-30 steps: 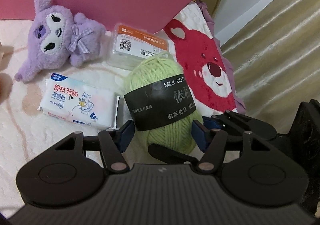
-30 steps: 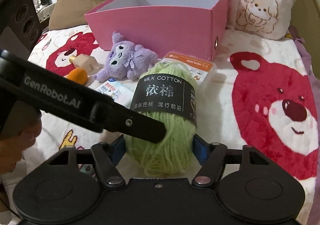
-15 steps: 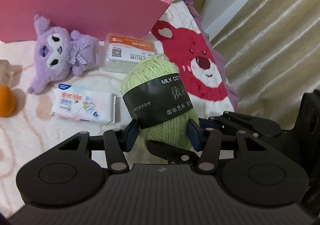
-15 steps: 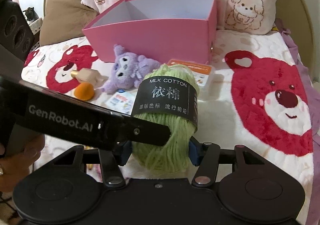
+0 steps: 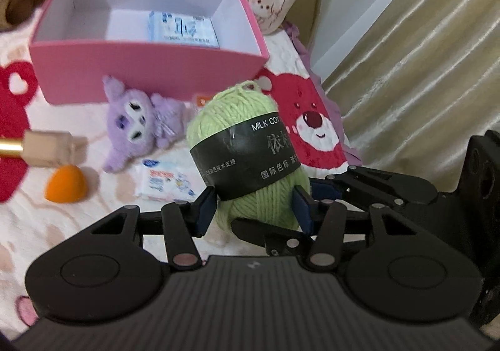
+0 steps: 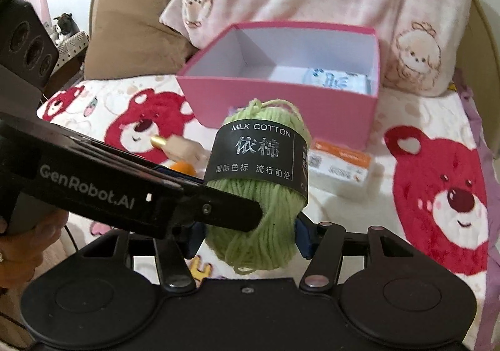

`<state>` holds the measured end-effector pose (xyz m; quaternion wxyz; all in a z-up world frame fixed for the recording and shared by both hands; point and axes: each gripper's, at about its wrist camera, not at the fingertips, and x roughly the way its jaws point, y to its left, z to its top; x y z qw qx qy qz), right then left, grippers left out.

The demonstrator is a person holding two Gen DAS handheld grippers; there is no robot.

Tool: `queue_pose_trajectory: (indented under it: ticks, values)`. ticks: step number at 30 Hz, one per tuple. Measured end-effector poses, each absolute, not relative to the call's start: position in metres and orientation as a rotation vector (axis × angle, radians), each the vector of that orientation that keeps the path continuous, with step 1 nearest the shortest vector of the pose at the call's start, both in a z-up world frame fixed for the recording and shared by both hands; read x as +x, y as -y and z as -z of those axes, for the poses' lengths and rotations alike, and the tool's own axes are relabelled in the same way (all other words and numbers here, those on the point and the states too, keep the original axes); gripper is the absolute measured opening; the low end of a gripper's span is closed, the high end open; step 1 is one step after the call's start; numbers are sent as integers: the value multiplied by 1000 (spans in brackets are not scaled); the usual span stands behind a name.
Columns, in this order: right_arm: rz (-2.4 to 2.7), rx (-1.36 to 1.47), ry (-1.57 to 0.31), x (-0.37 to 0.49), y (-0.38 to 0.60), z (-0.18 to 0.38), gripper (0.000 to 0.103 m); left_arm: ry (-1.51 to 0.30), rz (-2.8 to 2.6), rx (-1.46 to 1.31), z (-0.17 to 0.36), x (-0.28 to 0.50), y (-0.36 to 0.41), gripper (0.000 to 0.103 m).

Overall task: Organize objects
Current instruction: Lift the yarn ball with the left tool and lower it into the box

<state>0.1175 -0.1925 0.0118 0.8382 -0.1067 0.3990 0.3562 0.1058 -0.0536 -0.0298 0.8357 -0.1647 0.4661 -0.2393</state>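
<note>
Both grippers grip one green yarn ball point(image 5: 247, 138) with a black paper band, held up above the bed. My left gripper point(image 5: 254, 210) is shut on its lower part. My right gripper point(image 6: 248, 238) is shut on the same yarn ball point(image 6: 259, 163) from the other side. The left gripper's arm crosses the right wrist view at the left. Beyond stands an open pink box point(image 5: 150, 70), also in the right wrist view point(image 6: 281, 101), with a white and blue packet point(image 5: 182, 29) inside.
On the bear-print blanket point(image 6: 437, 195) lie a purple plush point(image 5: 137, 123), a wet-wipes pack point(image 5: 162, 184), an orange sponge point(image 5: 65, 185), a beige bottle with a gold cap point(image 5: 43, 149) and an orange-labelled clear box point(image 6: 340, 166). Pillows stand behind the box; a curtain hangs at right.
Both grippers have closed on the yarn ball and lifted it up off the bed. The views rose, so the box's inside now shows.
</note>
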Motion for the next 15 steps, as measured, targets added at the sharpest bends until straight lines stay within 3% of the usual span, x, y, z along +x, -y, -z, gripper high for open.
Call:
queue_pose_trajectory:
  ticks: [15]
  values:
    - [-870, -221, -713, 149, 128, -70, 63, -882, 459, -293, -41, 140, -11, 51]
